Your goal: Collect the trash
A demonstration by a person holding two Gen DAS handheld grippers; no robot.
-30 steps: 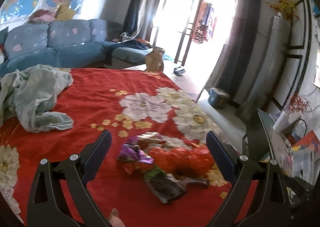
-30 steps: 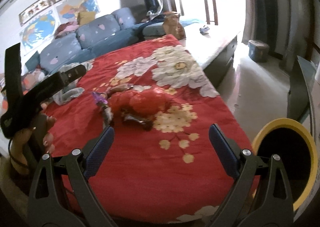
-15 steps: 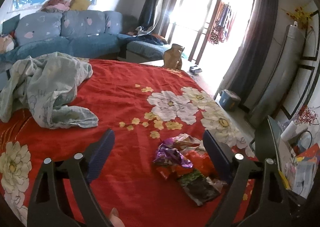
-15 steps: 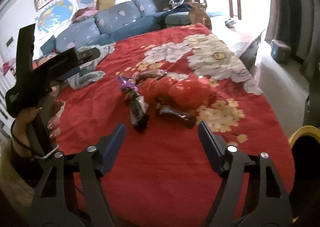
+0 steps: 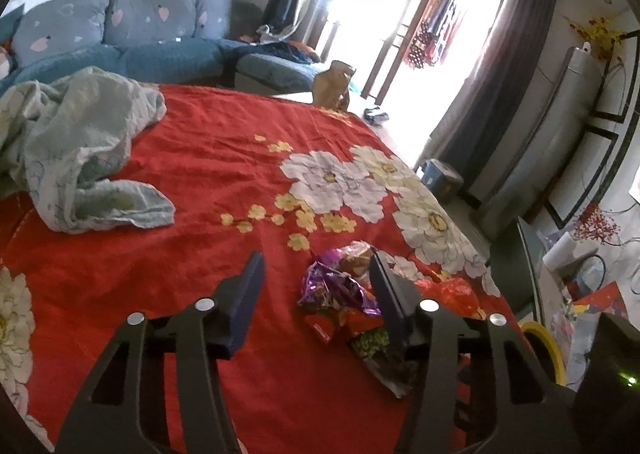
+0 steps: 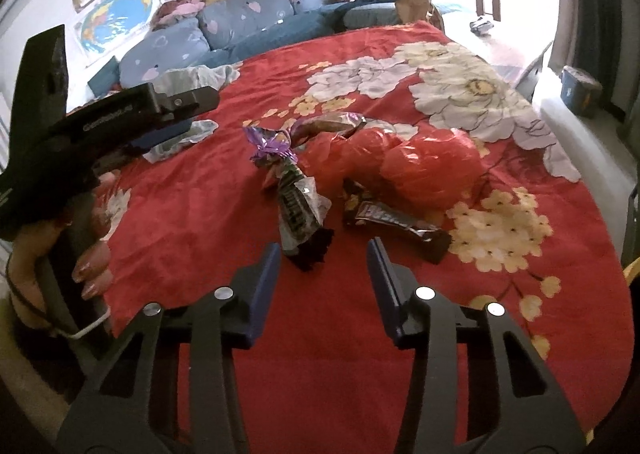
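Observation:
A heap of trash lies on the red flowered bedspread [image 5: 192,254]: a purple foil wrapper [image 5: 334,286], a crumpled red plastic bag [image 6: 424,166], a dark snack packet [image 6: 296,214] and a dark candy bar wrapper [image 6: 396,222]. My left gripper [image 5: 316,270] hovers above the bed just short of the purple wrapper; its jaws are closing with nothing pressed between them. My right gripper [image 6: 324,258] hangs over the bed before the dark packet, jaws closing, nothing gripped. In the right wrist view the left gripper's body [image 6: 100,122] shows at the left, held by a hand [image 6: 80,262].
A pale green cloth [image 5: 76,146] lies crumpled at the bed's far left. A blue sofa [image 5: 132,38] stands behind the bed. A yellow-rimmed bin [image 5: 548,346] sits past the bed's right edge, beside a cluttered table [image 5: 584,286]. A blue box [image 6: 580,90] rests on the floor.
Both grippers' jaws have narrowed markedly. Both have moved forward and down towards the trash heap, which now looks larger and nearer in each view.

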